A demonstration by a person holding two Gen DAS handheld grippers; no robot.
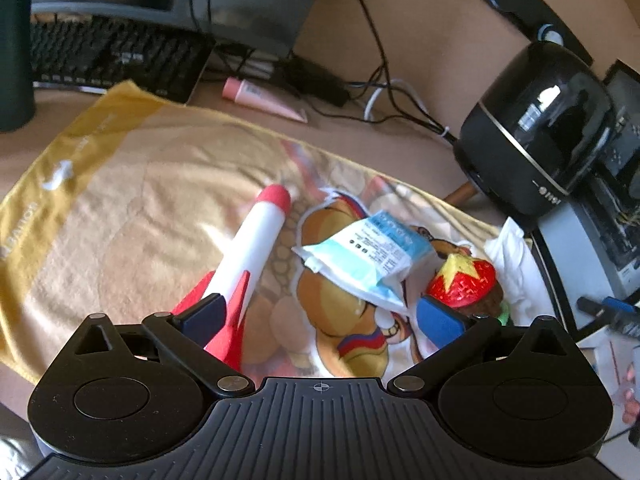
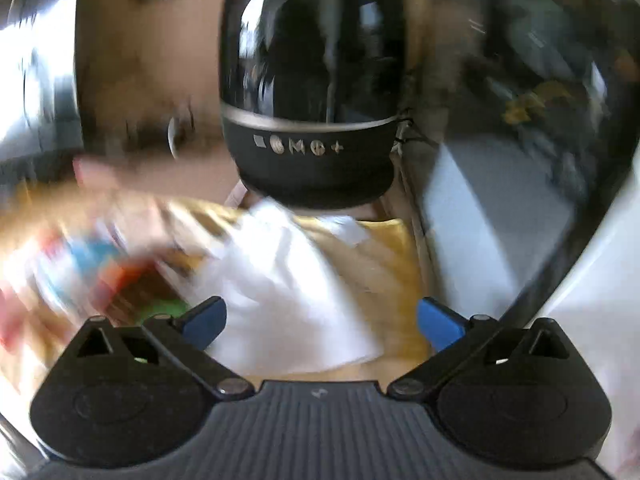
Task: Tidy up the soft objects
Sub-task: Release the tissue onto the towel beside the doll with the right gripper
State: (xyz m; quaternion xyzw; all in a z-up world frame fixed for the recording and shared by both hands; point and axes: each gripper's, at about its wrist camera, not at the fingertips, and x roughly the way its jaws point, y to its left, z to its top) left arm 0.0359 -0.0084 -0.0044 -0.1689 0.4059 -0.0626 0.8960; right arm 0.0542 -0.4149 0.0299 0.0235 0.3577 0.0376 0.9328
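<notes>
A: What's nearest on your L cam?

B: My left gripper (image 1: 322,318), jaws wide apart, nothing between them. It hangs over a yellow towel (image 1: 132,208) w/ a cartoon print, spread on the desk (image 1: 416,60). Just past the left fingertip (image 1: 204,312) lies a foam rocket (image 1: 250,256), white body, red nose and fins, its tail end by that pad. By the other pad there's a strawberry-topped plush (image 1: 466,282), red w/ a yellow star, brown and green bits under it.

A: And between those two?

B: A blue-and-white soft packet (image 1: 368,256), flat on the towel, its corner near the plush. Right of the plush, a crumpled white tissue (image 1: 512,256) at the towel's edge.

A: Farther back?

B: A pink tube (image 1: 264,98) on the bare desk beyond the towel, then cables, a black keyboard (image 1: 108,52) and a monitor base. Far right, a glossy black rounded speaker (image 1: 536,128).

A: R cam?

B: Blurry, esp. the left side. My right gripper (image 2: 322,322) is spread open too, holding nothing, above the white tissue (image 2: 288,292) on the towel (image 2: 384,256). The colours at left are smeared, can't tell what's what. Straight ahead past the tissue stands the speaker (image 2: 312,92), a row of button marks on its base.
</notes>
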